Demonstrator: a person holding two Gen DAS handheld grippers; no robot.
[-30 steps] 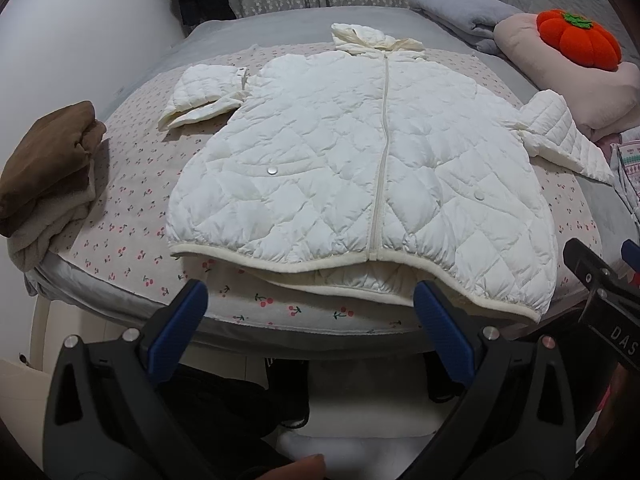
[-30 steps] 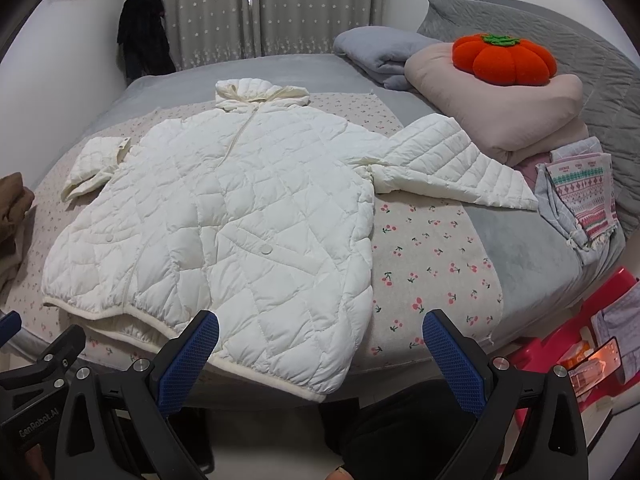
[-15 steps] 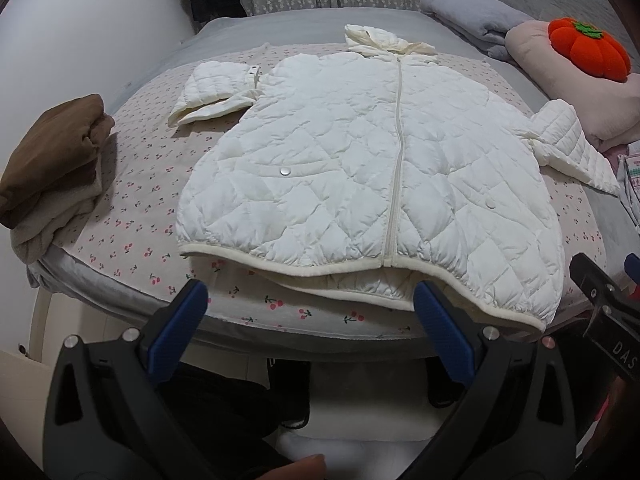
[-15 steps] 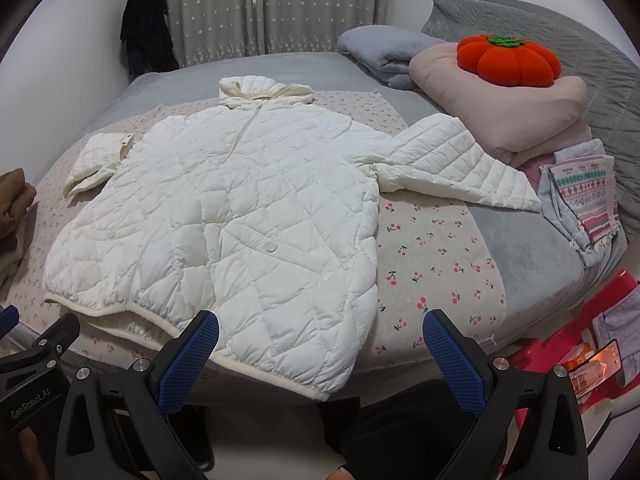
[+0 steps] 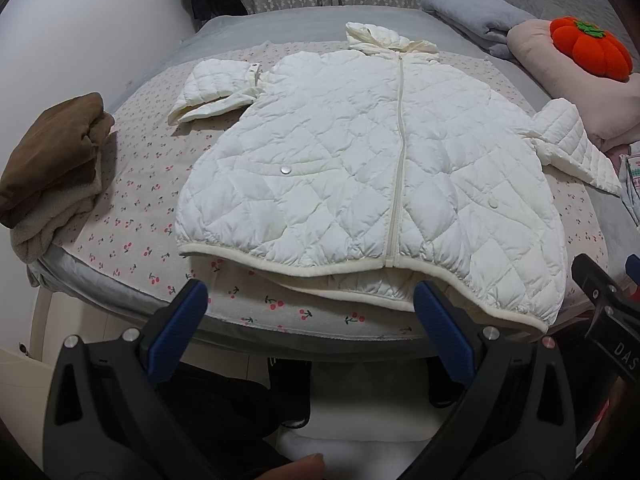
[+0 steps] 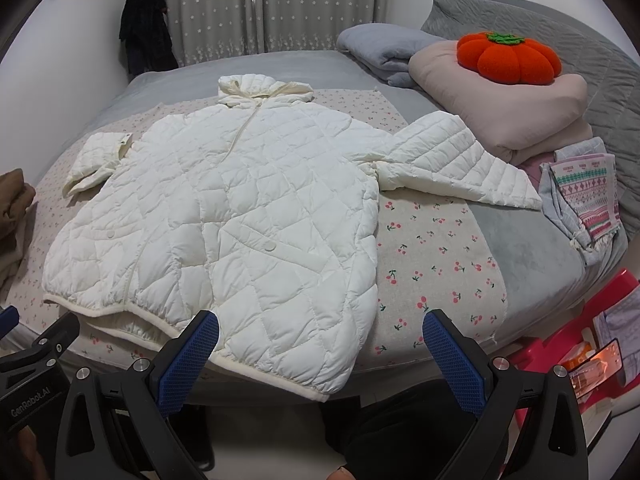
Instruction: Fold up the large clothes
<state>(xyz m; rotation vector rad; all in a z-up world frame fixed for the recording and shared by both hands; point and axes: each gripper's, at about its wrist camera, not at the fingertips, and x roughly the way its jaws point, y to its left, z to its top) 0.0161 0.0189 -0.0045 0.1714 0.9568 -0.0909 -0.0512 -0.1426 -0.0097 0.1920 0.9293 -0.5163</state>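
Both of my grippers sit low at the near edge of the bed, and I will take the left wrist view first: my left gripper [image 5: 310,304] has its blue pads spread wide with nothing between them, hanging just short of the mattress edge. Straight ahead of it lies the white quilted jacket [image 5: 360,168], zipped up and spread flat on its back on the cherry-print sheet [image 5: 132,216], hem nearest me and hood [image 5: 384,38] at the far end. The hem's lower layer pokes out just beyond my right pad. One sleeve [image 5: 216,90] is folded up short to the far left of the gripper, apart from the brown folded garment [image 5: 52,156] at the left edge of the bed. Far right I see the orange pumpkin cushion [image 5: 588,48] on a pink pillow, and the tip of my other tool [image 5: 604,300] pokes in at the right. From the right wrist view, my right gripper [image 6: 320,332] is likewise wide apart and holds nothing; its left pad [image 6: 192,356] overlaps the jacket's [image 6: 224,216] near hem corner in the picture, though I cannot tell whether it touches. The long sleeve [image 6: 448,160] stretches out ahead and to the right, its cuff end reaching toward a patterned folded cloth [image 6: 588,192]. Beyond it the pumpkin cushion [image 6: 508,58] rests on the pink pillow [image 6: 492,100], with a grey blanket [image 6: 380,50] bundled just left of that. My left tool [image 6: 36,356] shows at the lower left.
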